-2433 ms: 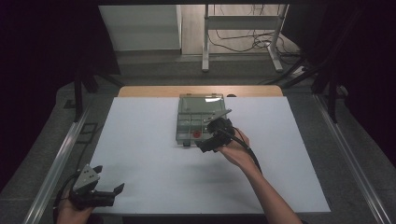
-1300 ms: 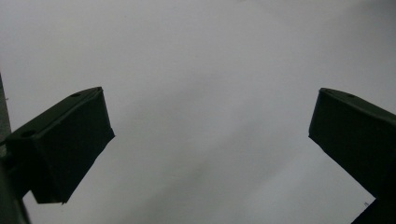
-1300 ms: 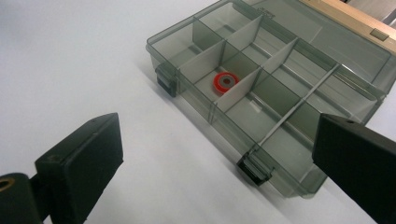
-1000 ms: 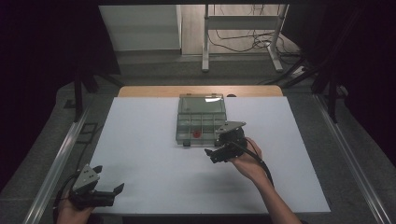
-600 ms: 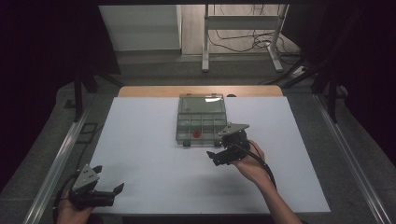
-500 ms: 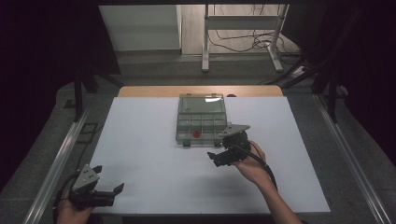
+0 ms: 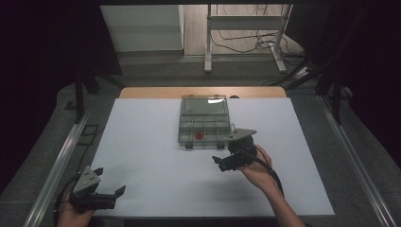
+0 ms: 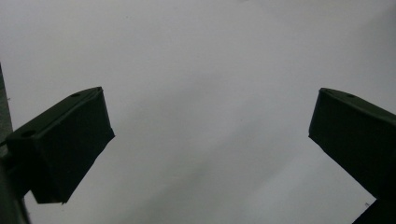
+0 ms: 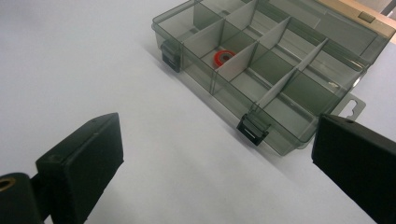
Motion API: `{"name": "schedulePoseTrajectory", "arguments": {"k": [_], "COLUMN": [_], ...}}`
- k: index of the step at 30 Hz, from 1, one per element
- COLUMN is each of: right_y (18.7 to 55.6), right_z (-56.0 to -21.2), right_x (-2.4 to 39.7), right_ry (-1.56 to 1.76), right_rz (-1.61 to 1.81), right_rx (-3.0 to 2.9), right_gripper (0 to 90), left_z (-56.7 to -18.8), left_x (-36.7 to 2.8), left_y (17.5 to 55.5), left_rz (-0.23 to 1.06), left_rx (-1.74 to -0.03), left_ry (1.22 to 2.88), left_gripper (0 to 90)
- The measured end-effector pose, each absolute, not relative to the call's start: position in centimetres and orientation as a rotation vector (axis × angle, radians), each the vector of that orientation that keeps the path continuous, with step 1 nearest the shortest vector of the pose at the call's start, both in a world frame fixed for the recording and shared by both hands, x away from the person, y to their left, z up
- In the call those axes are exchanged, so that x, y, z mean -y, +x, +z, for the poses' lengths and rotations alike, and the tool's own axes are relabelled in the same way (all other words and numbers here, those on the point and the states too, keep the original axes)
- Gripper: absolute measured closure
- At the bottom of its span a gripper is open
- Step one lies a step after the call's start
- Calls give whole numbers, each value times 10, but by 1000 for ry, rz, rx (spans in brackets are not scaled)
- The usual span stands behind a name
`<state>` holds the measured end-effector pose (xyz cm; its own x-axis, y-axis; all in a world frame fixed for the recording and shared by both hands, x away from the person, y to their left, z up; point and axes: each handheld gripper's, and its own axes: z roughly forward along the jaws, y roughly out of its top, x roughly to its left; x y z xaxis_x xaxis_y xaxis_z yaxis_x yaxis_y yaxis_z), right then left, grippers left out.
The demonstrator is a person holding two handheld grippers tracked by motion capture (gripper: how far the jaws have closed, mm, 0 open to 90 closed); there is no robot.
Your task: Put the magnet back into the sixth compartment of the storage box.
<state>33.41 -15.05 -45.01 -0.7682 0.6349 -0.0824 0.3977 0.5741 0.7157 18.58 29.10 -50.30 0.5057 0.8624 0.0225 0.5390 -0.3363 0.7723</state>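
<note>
**Right gripper backed off the organizer box, fingers spread and empty**

Right gripper [image 7: 226, 164]: fingers [image 9: 81, 163] wide apart, nothing between them, hovering over bare table [image 7: 156, 142] just short of the near edge of the organizer box [image 9: 271, 74]. The box sits mid-table, lid open. A red ring [image 9: 223, 57] lies flat in a near-row compartment; the other cells look empty.

Left gripper [image 7: 101, 196]: fingers [image 8: 65, 140] also spread, empty, at the near left corner of the table, well apart from the box.

My reading: the ring is placed. If the lid is next, I would bring one finger behind its far edge and fold it over slowly, steadying the box near the two front latches [image 9: 253, 128].

Hard to see: the lid hinge and the far-row cells are dim, and smoked walls blur the compartment floors.
</note>
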Motion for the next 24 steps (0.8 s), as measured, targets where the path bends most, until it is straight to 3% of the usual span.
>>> {"name": "schedulePoseTrajectory", "arguments": {"k": [24], "right_y": [322], "right_z": [-450], "right_x": [164], "right_ry": [852], "right_rz": [1006], "right_rx": [-2461], "right_gripper": [22], "left_z": [-503], "left_x": [-291], "left_y": [186], "left_rz": [569], "left_rx": [-1145], "left_ry": [2021], "left_gripper": [0]}}
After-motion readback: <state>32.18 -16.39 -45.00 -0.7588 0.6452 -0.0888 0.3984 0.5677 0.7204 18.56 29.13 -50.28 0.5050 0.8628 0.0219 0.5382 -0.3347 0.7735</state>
